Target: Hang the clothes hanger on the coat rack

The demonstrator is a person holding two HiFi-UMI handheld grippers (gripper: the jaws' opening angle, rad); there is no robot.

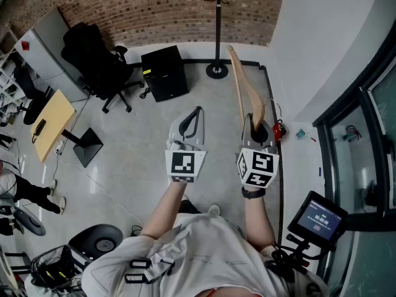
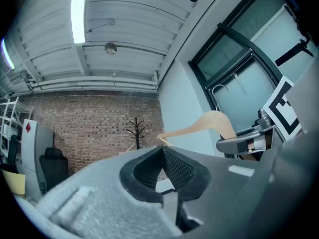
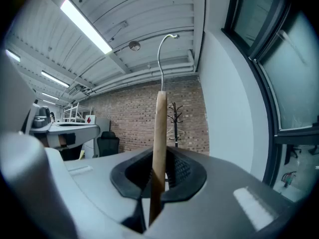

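Hanger (image 3: 159,133), open floor (image 1: 154,129), then coat rack (image 1: 218,36)

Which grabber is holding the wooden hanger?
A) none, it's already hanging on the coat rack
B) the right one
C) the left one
B: the right gripper has the wooden hanger clamped between its jaws, as its own view shows; the left gripper is closed on nothing.

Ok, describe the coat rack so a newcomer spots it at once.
Look to the brick wall, at its end by the white wall. There stands the coat rack: a thin black pole on a round base, slimmer and taller than the black box beside it.
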